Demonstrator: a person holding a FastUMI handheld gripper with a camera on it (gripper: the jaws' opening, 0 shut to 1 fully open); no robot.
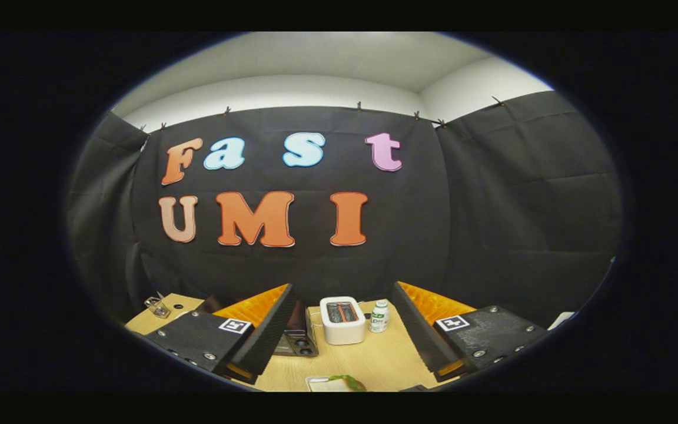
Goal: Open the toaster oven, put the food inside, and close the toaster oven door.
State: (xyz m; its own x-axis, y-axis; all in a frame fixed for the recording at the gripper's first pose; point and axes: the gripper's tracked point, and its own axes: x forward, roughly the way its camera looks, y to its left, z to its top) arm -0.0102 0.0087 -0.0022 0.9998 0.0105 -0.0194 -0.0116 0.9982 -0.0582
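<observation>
wooden table point(374, 359): gripper point(339, 341) fingers spread, empty; toaster oven point(298, 338) beside left finger, food point(339, 384) between fingers; opening step pending, door approach next.

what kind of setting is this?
Likely a staged recording booth, not a real kitchen: black cloth clipped up as walls, one wooden table with a white toaster and small bottle. Gripper is open, holding nothing.

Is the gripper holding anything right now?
No, the gripper is open, its fingers spread wide with only bare table between them, short of the white toaster.
</observation>
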